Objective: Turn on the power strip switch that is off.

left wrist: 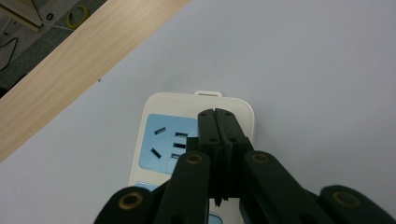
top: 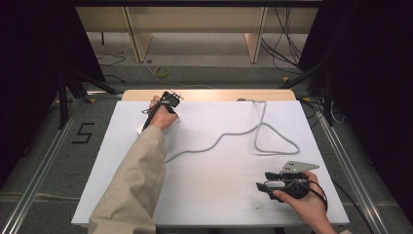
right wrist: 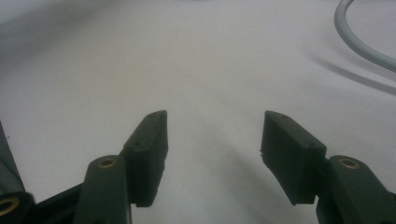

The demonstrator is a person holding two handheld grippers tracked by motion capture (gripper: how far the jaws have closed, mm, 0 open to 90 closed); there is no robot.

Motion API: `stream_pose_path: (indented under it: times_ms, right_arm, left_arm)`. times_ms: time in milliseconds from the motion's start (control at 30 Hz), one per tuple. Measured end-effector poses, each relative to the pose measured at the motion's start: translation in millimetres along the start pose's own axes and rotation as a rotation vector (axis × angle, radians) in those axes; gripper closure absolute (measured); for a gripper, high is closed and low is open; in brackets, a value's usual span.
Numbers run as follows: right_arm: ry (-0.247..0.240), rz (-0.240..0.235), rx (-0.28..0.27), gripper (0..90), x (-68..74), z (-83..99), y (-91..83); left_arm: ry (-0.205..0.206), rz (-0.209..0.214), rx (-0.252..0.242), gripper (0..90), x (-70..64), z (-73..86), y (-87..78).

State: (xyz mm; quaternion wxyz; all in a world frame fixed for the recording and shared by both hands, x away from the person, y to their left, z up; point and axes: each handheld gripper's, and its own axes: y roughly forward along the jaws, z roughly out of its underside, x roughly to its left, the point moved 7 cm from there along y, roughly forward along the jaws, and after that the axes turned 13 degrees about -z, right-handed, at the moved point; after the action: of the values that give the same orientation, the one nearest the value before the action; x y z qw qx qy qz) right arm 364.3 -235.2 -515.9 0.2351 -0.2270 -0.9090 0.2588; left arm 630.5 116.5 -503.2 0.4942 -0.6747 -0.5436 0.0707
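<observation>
While the high view shows the left gripper (top: 168,102) at the table's far left over a cream plastic power strip (top: 146,127), its grey cord (top: 229,134) loops rightward; the left gripper view shows jaws closed, empty, pressing on the strip; the right gripper (right wrist: 212,144) gapes wide, empty, likely fetching the cord next

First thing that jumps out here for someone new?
The cream power strip with blue socket panels near the table's far left, with the left gripper shut, jaws pressed together, right above it. Then the long grey cable snaking in loops across the white tabletop. The right gripper sits open at the near right, holding nothing.
</observation>
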Motion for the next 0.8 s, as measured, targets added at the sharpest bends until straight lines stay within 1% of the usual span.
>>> stream_pose_path:
  times_ms: [333,433,500,633,733,800]
  right_arm:
    - [-0.002,0.001,0.000,42.1,-0.3,0.0,-0.1]
    - [-0.001,0.001,0.001,42.2,-0.3,0.1,0.1]
    - [-0.001,0.001,0.001,42.2,-0.2,0.1,0.1]
    - [-0.002,0.000,0.003,42.3,-0.4,0.2,0.3]
    - [-0.004,0.001,0.002,42.3,-0.3,0.1,0.2]
    - [-0.004,0.000,0.002,42.3,-0.3,0.1,0.1]
  left_arm:
    - [-0.013,0.010,0.008,90.0,-0.5,0.9,0.3]
    - [-0.033,0.017,0.004,90.0,-0.2,1.2,0.8]
    - [-0.022,0.017,0.008,90.0,0.0,1.5,0.6]
    - [-0.025,0.015,0.012,90.0,-0.2,1.5,0.8]
    - [-0.023,0.023,0.019,90.0,-0.2,1.7,0.5]
    - [-0.038,0.026,0.019,90.0,-0.1,1.5,1.0]
